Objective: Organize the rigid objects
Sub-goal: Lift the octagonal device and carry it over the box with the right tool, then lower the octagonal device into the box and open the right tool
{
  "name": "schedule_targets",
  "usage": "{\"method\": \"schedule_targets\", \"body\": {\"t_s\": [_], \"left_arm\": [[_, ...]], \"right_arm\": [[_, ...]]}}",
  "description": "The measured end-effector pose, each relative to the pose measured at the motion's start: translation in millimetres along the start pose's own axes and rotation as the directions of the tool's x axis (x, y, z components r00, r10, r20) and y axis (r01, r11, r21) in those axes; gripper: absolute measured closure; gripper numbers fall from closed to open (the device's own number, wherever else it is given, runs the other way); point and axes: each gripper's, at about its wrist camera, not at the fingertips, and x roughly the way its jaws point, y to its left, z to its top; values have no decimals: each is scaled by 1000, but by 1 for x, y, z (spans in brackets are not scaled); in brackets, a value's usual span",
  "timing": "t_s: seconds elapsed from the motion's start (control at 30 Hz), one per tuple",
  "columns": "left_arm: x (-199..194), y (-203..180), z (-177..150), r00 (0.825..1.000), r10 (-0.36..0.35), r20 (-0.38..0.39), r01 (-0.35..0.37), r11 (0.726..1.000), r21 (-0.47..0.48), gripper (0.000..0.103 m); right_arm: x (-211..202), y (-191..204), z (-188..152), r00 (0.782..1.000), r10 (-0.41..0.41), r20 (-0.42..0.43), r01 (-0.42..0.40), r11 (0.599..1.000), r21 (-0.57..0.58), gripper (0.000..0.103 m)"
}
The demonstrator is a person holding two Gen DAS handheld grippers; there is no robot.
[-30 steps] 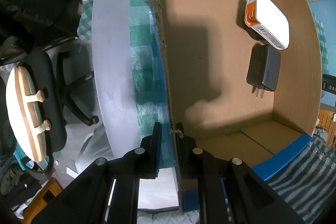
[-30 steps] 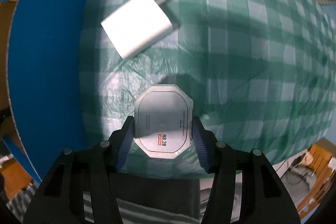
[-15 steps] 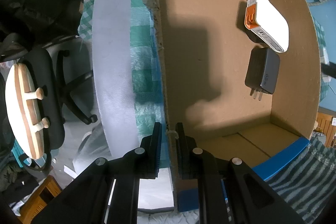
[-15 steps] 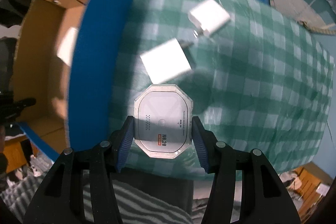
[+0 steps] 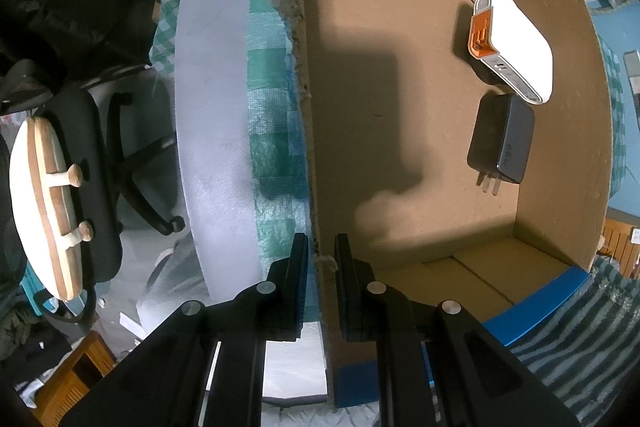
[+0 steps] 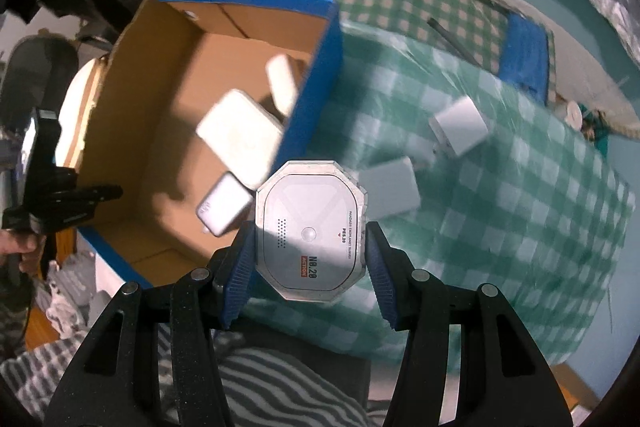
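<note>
My right gripper is shut on a grey octagonal device labelled NO.20, held in the air above the table near the corner of the blue cardboard box. My left gripper is shut on the torn side wall of the box. Inside the box lie a white power bank with an orange cable and a black plug charger. Two white chargers lie on the green checked tablecloth to the right of the box.
A grey table edge runs left of the box. A black office chair and a wooden rack with pegs stand beyond it. A blue pad and dark rods lie at the far side of the table.
My right gripper has lifted the grey device off the tablecloth and swung left and back, bringing the box into view. My left gripper has kept its hold on the box wall.
</note>
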Motion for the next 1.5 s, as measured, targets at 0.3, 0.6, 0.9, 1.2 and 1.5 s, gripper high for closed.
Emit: {"method": "schedule_targets", "body": {"t_s": [0.3, 0.6, 0.9, 1.2, 1.5], "left_arm": [[0, 0, 1, 1000, 3, -6, -3, 1000, -6, 90], [1, 7, -2, 1000, -2, 0, 2, 1000, -30, 90], [-1, 8, -4, 1000, -7, 6, 7, 999, -51, 90], [-1, 9, -6, 1000, -6, 10, 7, 998, -67, 90], [-1, 8, -8, 1000, -4, 13, 5, 998, -68, 90]], "right_arm": [[9, 50, 17, 1000, 6, -5, -7, 989, -151, 49], [44, 75, 16, 997, 7, -70, -25, 965, -262, 49], [68, 77, 11, 994, -15, -111, -22, 945, -327, 49], [73, 78, 15, 994, -17, -110, -21, 941, -337, 50], [60, 75, 19, 997, -9, -71, -14, 947, -320, 44]]}}
